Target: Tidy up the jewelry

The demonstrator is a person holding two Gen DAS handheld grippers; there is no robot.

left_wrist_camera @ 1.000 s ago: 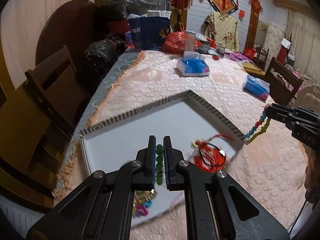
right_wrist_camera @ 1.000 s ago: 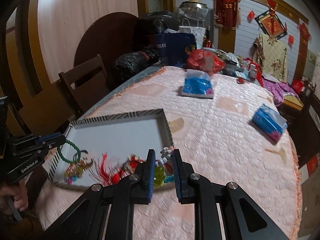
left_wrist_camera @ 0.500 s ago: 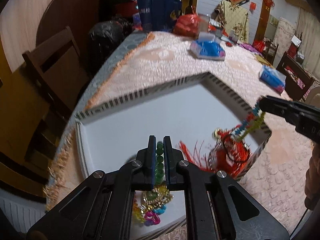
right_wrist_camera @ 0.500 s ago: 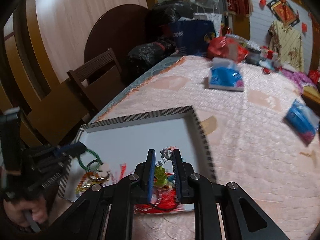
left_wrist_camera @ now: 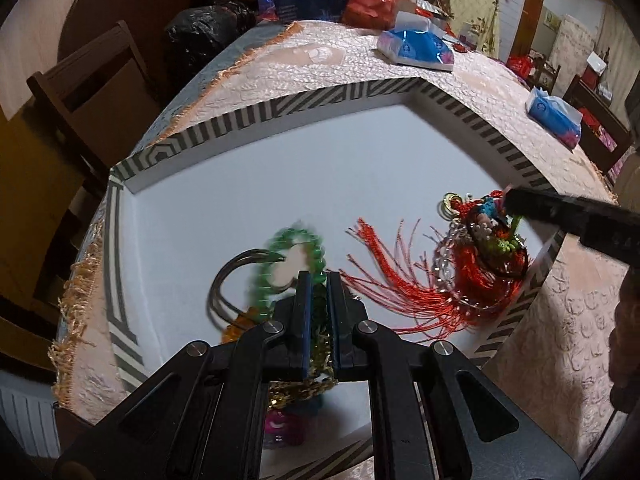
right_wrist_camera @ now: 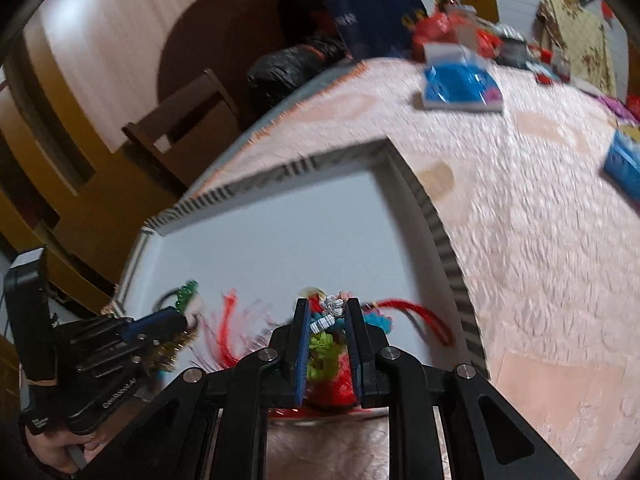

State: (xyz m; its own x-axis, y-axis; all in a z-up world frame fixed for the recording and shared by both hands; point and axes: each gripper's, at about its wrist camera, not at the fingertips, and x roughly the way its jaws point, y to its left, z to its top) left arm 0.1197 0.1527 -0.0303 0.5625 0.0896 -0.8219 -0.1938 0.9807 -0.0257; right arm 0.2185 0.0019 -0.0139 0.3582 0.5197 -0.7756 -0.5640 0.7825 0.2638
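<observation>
Placing step. Left gripper [left_wrist_camera: 319, 280] clamped the green bead bracelet [left_wrist_camera: 294, 254], low over the white tray [left_wrist_camera: 320, 168] on the counter. Right gripper [right_wrist_camera: 327, 312] pinched a multicoloured bead strand [right_wrist_camera: 322, 354] above the red tassel heap [left_wrist_camera: 476, 276]. Next, likely: release both inside the tray.

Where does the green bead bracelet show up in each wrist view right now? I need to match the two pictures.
Left wrist: green bead bracelet at lower centre, just above the left gripper, inside the tray.
Right wrist: bracelet at lower left, blurred, at the left gripper's tips.
Shared landmark: striped tray rim.
</observation>
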